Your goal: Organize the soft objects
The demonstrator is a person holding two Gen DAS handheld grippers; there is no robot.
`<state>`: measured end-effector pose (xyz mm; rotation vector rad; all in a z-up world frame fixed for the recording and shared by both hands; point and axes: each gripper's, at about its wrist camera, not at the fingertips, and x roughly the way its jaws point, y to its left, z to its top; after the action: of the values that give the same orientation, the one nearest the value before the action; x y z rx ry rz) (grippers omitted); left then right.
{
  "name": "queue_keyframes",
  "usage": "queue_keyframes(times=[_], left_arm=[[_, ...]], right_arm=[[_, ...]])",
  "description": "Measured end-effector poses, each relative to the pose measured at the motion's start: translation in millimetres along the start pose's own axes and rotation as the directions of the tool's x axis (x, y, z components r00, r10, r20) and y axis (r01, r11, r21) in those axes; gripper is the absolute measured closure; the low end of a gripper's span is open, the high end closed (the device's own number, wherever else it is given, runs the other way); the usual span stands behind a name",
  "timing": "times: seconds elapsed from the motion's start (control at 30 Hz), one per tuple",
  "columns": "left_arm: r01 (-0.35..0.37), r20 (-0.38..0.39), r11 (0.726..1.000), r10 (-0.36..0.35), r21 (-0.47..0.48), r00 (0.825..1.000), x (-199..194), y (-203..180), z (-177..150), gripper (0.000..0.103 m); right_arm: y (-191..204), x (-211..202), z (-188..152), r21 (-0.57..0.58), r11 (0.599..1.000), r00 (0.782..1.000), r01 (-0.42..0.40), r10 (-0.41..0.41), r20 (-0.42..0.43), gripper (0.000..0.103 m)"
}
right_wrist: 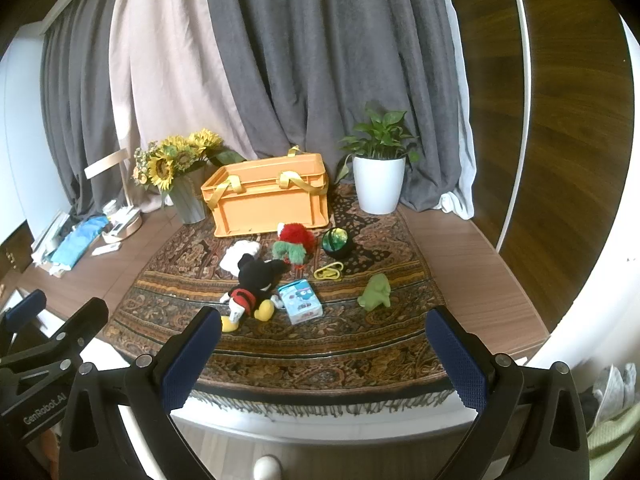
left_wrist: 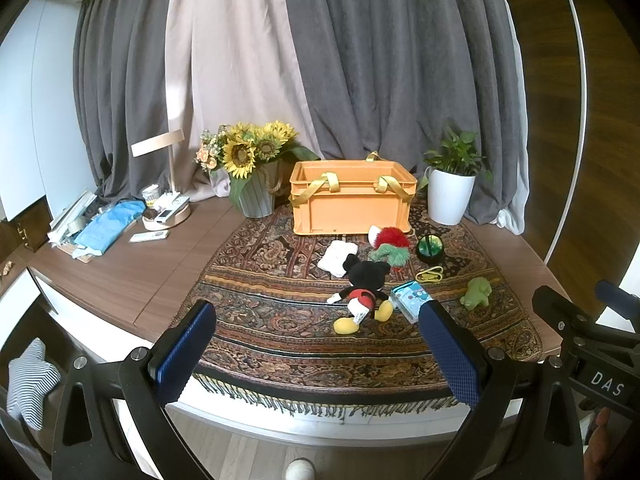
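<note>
On the patterned cloth, mouse plush [left_wrist: 362, 294] lies face-down, long axis running front-left to back-right. Left gripper [left_wrist: 320, 354] nearer, plush just ahead; right gripper [right_wrist: 326, 354] offset. Both wide apart, empty. Orange crate [left_wrist: 352, 200] behind.

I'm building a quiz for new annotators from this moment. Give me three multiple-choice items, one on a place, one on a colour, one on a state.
1. Where does the black-and-red mouse plush toy lie?
A) inside the crate
B) on the patterned rug
C) on the floor

2. What colour is the plastic storage crate with fabric handles?
A) orange
B) blue
C) white

3. How does the left gripper stand?
A) shut on a toy
B) shut, holding nothing
C) open, holding nothing

Key:
1 B: it lies on the patterned fringed rug, in front of the crate.
2 A: its walls show orange in both views.
3 C: its jaws stand wide apart with only rug between them.
</note>
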<state>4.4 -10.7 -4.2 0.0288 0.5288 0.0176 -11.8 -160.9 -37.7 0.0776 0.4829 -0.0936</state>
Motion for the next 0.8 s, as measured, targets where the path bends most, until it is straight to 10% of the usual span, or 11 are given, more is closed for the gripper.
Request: queue_keyframes(times=[0.8], left_arm=[[0.034,-0.014,0.999,-0.034,-0.001,0.999,3.5,-4.2,-1.6,0.000]], right_arm=[[-5.9,9.0,-4.2,0.010,1.000,1.000,0.007,-0.007,-0.007,0.000]])
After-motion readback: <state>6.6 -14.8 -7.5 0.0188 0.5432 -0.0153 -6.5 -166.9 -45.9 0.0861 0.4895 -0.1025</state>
